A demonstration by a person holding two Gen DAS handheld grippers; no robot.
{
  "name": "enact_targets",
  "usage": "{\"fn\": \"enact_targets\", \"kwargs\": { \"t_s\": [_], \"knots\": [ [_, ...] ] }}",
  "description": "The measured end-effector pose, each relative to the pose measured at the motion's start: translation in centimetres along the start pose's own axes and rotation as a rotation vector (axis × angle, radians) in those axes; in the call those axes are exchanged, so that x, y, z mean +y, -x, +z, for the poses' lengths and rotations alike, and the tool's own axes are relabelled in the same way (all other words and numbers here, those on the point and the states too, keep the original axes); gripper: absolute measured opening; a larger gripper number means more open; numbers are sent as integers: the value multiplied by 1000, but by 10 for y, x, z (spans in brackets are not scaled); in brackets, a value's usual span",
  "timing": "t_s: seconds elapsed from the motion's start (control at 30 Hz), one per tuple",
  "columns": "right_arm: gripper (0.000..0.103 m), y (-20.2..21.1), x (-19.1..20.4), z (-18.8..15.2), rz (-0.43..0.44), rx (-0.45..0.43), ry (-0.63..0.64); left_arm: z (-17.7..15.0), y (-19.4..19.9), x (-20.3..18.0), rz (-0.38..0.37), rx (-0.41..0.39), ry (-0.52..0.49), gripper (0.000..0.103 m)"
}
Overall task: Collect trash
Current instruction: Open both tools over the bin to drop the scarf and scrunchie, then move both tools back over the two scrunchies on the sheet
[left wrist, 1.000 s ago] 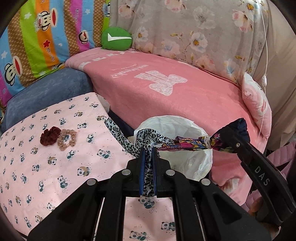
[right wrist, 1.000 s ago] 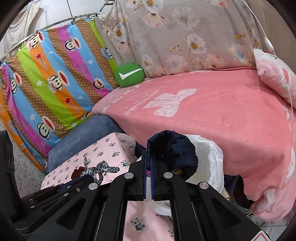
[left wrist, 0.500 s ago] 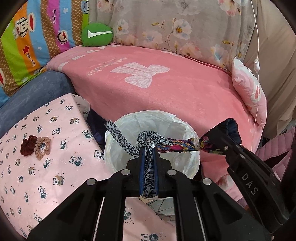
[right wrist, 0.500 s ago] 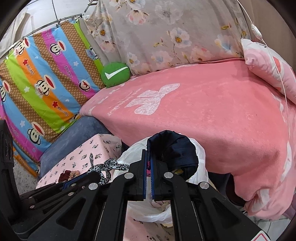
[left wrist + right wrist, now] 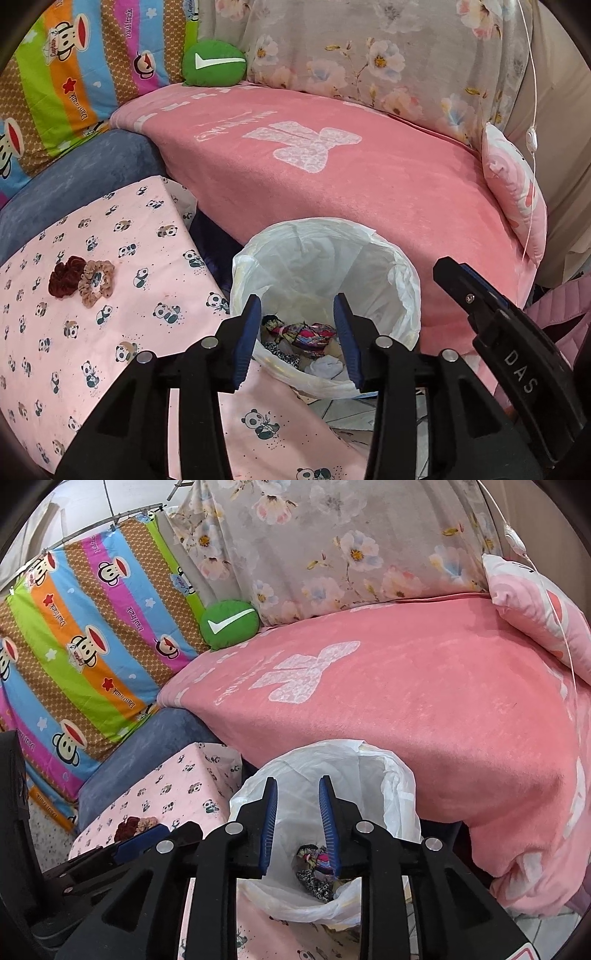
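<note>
Our left gripper (image 5: 297, 314) pointed steeply downward, its blue-padded jaws apart and opening, with nothing pinched between the pads. Our right gripper (image 5: 297, 801) sat just beside it, angled down less sharply, its jaws parted by a narrower gap and also opening, likewise gripping nothing. In the left wrist view the right gripper's black finger reached in from the right edge; in the right wrist view the left gripper's finger showed low at the left.

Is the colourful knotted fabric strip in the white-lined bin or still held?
In: the colourful knotted fabric strip lies inside the white-lined bin; both grippers' jaws are opening, empty.
</note>
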State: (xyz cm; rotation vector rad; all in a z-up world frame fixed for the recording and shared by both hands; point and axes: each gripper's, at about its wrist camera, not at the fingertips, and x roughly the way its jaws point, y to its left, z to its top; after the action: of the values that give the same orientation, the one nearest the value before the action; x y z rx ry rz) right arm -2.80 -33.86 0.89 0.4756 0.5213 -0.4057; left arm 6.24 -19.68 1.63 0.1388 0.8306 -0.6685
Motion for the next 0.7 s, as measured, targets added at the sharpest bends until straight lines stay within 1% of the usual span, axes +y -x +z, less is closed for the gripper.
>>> {"fn": "enact_targets", "kwargs": {
  "t_s": [0.17,0.3,0.7],
  "knots": [
    [26,-1,11,-8,6,16,18,-5,6,15,13,-1,26,39],
    [29,-1,24,-12,16,24,40,-9,12,31,27,-8,60,39],
    [30,-2,78,-33,49,62,124,-25,32,91,69,-20,168,39]
  ]
}}
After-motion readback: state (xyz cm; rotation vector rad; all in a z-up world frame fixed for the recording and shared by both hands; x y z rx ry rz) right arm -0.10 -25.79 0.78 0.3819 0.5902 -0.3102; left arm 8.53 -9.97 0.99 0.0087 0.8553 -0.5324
